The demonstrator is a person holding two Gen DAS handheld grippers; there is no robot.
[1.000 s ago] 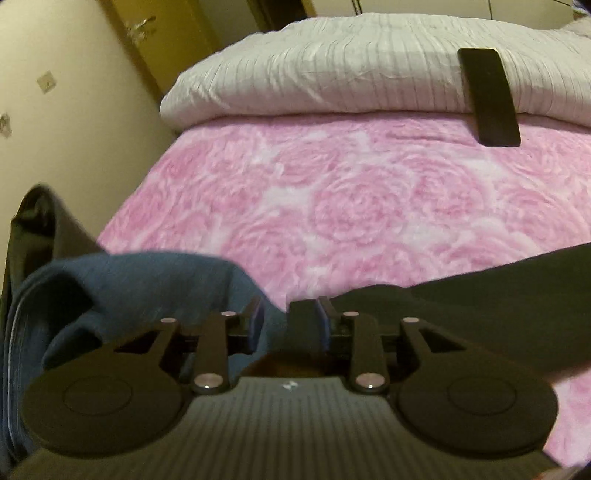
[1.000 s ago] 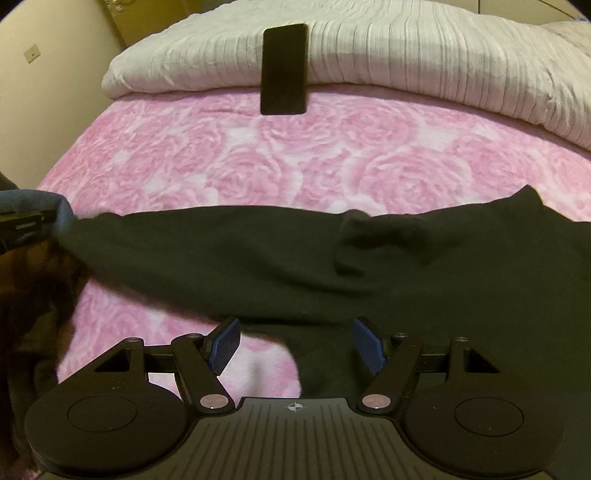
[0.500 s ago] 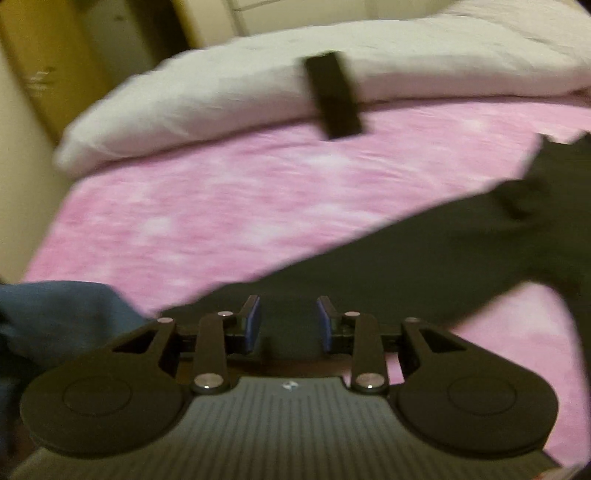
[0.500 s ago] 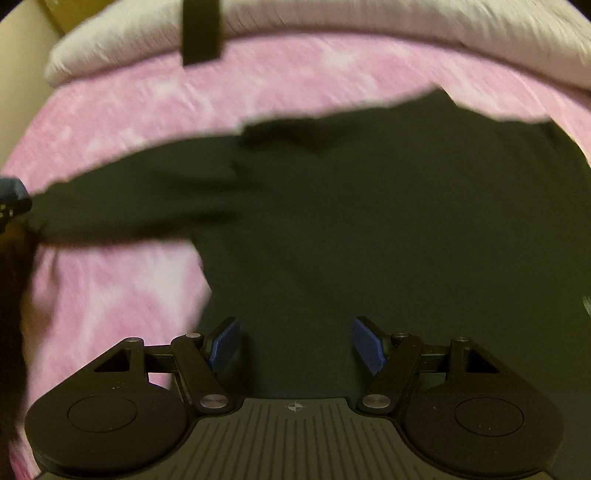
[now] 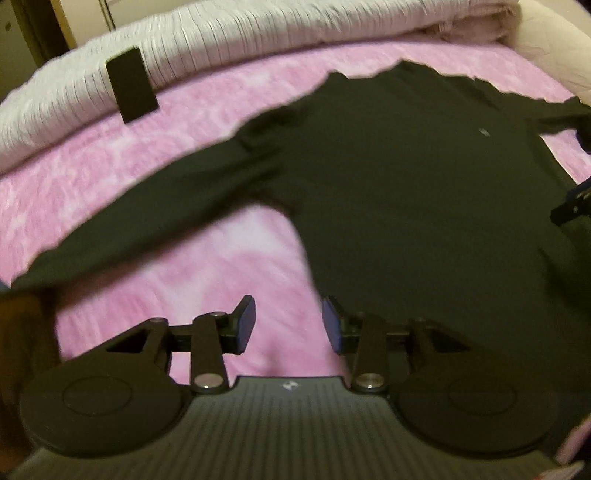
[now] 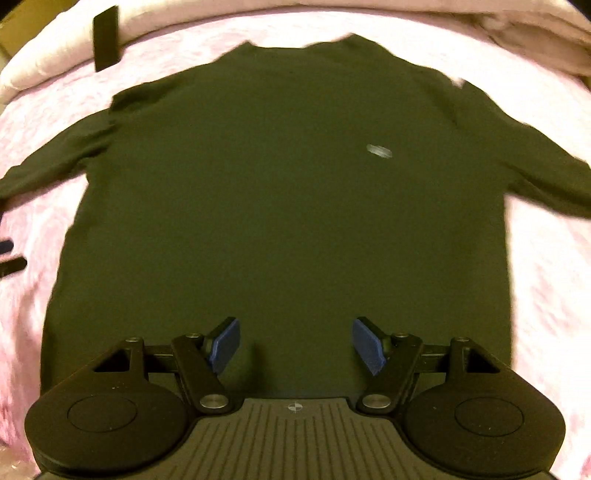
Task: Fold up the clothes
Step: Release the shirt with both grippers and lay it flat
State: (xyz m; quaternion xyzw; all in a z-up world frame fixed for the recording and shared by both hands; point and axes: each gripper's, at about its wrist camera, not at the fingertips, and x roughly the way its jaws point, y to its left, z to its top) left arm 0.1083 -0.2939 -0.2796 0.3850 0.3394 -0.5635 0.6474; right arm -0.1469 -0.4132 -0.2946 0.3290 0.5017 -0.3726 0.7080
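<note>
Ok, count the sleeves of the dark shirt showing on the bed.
2. The left sleeve stretches out over the pink bedspread toward the left edge of the right wrist view; the right sleeve reaches toward the right edge. Both cuffs run out of view.

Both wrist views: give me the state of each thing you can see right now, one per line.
Black shirt: spread flat on the bedspread, sleeves out to both sides, not folded yet.
Left gripper: open, jaws just opened wider, nothing between them.
Right gripper: open over the shirt's hem, gripping nothing.
Bedspread: pink, lying under the shirt.
White duvet: bunched along the far edge.
Black phone: propped against the duvet.
</note>
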